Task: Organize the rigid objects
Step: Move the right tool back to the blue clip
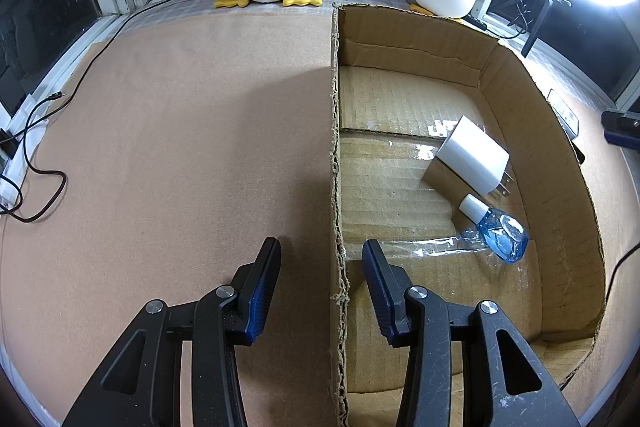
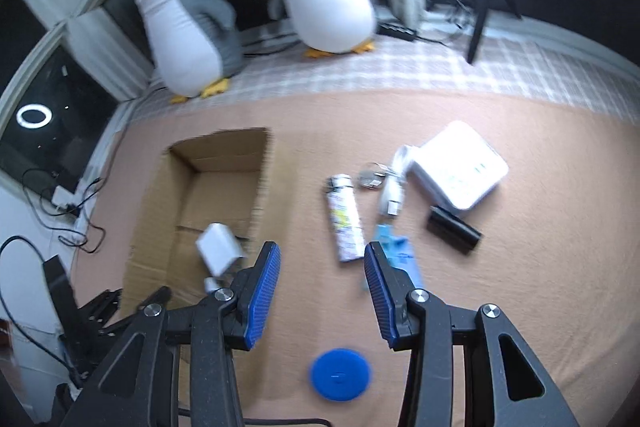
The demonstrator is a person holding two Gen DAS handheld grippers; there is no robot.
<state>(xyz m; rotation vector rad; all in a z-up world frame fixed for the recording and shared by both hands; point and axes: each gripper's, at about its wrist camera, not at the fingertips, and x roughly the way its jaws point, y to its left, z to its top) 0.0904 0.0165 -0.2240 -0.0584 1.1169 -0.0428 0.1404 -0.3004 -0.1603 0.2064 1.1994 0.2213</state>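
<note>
Lighter lies just ahead of the right hand-held gripper, whose jaws gape empty.

The cardboard box looks matt with ragged torn edges and glossy tape strips. The counter has grainy cork-like matt covering. The small bottle is glossy, clear blue plastic; the charger smooth white plastic.
</note>
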